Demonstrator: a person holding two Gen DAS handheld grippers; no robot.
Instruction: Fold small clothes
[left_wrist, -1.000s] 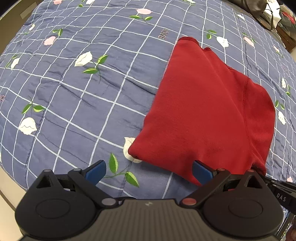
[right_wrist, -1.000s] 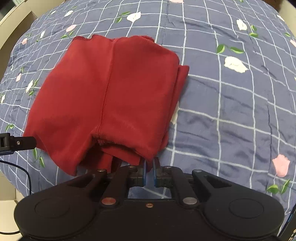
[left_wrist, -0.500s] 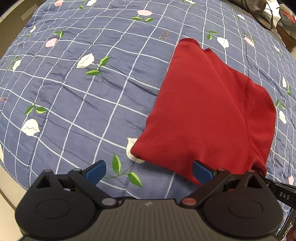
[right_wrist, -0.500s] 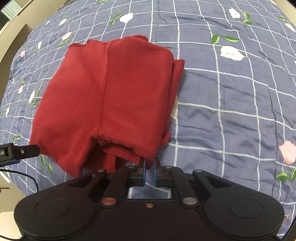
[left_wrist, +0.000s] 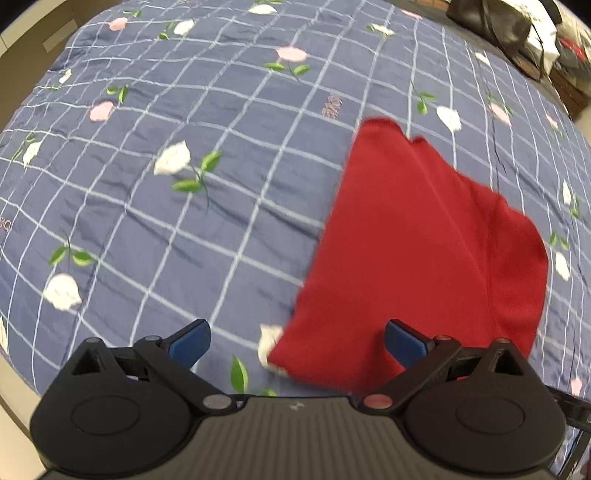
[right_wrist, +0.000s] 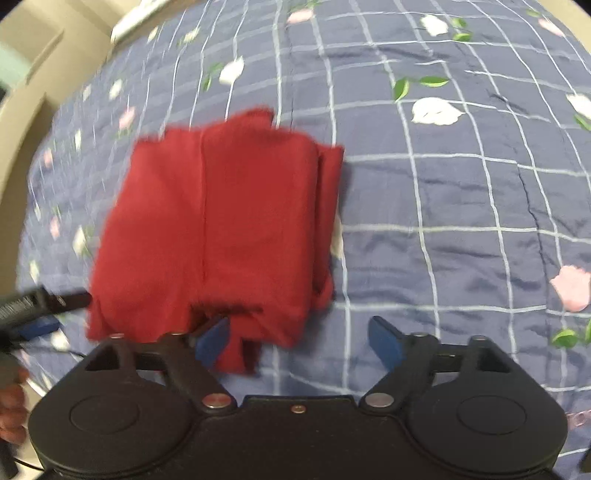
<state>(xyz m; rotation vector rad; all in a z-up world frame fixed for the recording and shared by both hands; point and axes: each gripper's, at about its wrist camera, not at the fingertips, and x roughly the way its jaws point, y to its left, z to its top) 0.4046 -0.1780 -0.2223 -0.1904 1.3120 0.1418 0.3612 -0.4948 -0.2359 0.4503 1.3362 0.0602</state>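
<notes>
Red folded garment (right_wrist: 218, 225) lies flat on the bed's blue checked quilt (left_wrist: 184, 229), ahead of both my tools. Going from big to small: the quilt with its white and pink flowers spreads all around; the red cloth sits ahead and to the right of my left hand-held gripper (left_wrist: 297, 341) and ahead and to the left of my right hand-held gripper (right_wrist: 299, 338). Both have their blue fingers spread wide, holding nothing. My right one's left finger (right_wrist: 212, 338) is over the cloth's near edge; whether it touches, I cannot tell. The picture is blurred.
</notes>
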